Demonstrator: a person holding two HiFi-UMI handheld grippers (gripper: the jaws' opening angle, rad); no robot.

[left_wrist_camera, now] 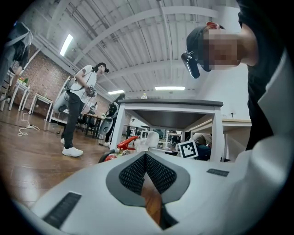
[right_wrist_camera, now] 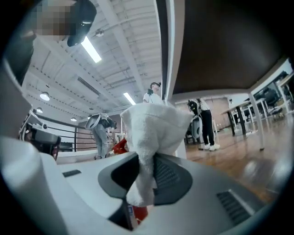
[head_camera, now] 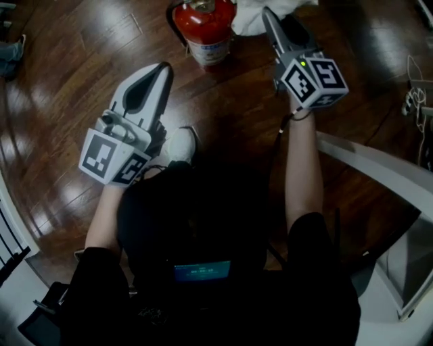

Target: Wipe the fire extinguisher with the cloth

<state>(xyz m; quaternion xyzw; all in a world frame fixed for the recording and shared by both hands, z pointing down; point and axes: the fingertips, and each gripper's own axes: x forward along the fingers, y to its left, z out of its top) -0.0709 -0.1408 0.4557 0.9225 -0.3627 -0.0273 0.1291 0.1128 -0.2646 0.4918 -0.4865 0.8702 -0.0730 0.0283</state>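
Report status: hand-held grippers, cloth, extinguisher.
Left hand-held gripper shut, empty. Right hand-held gripper shut on cloth, held beside fire extinguisher, contact unclear. Nothing seen in the way.

We count one fire extinguisher [head_camera: 205,27], one cloth [head_camera: 247,20], two grippers, namely the left gripper [head_camera: 161,69] and the right gripper [head_camera: 268,14], and one white shoe [head_camera: 181,144].

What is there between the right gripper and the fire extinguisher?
The cloth, clamped in the right gripper. The head view shows it beside the extinguisher; the right gripper view shows the extinguisher's red behind it.
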